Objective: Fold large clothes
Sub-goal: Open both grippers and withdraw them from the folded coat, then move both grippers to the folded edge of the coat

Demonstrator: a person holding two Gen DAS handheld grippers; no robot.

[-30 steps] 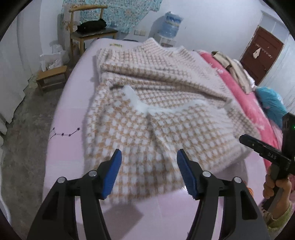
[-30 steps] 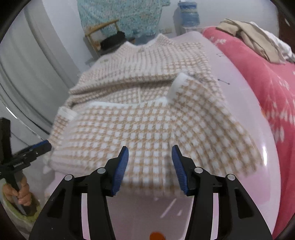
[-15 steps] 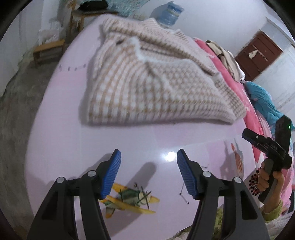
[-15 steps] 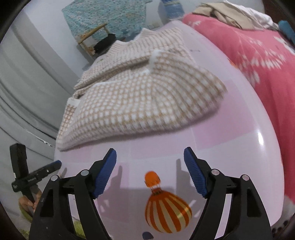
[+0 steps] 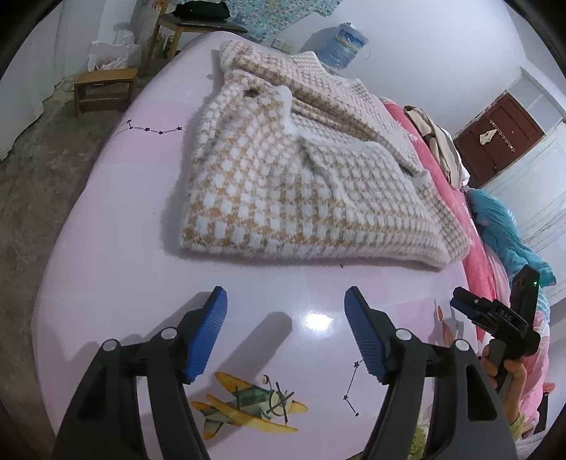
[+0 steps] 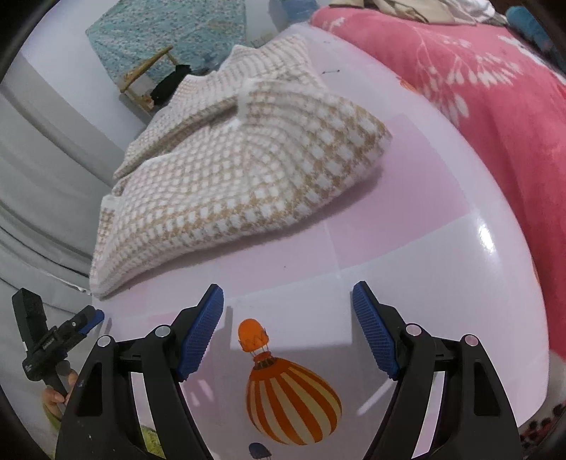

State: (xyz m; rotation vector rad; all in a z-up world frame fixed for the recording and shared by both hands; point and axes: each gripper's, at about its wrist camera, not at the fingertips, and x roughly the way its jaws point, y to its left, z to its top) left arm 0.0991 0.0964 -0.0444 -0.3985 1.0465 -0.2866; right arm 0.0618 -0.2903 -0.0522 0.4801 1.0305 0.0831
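A fluffy white-and-tan checked sweater (image 5: pixel 283 184) lies folded over on itself on the glossy pink table (image 5: pixel 106 247), sleeves tucked across its body. My left gripper (image 5: pixel 286 311) hovers above bare tabletop a short way in front of the sweater's near folded edge; its jaws are opening with nothing between them. In the right wrist view the same sweater (image 6: pixel 240 177) sits ahead, and my right gripper (image 6: pixel 287 311) stands open and empty over a hot-air-balloon print (image 6: pixel 290 400). Each view catches the other gripper, held in a hand, at the side: the right gripper (image 5: pixel 495 318) and the left gripper (image 6: pixel 53 339).
A pink floral bedspread (image 6: pixel 477 81) borders the table on the right, with a pile of clothes (image 5: pixel 435 141) and a blue bag (image 5: pixel 502 226) on it. A wooden chair (image 5: pixel 191 24), a small stool (image 5: pixel 102 85) and a water jug (image 5: pixel 345 44) stand beyond the far end.
Both grippers drew back from over the sweater toward the near end of the table and now hover over its printed pictures. The right jaws widened; the left jaws widened slightly.
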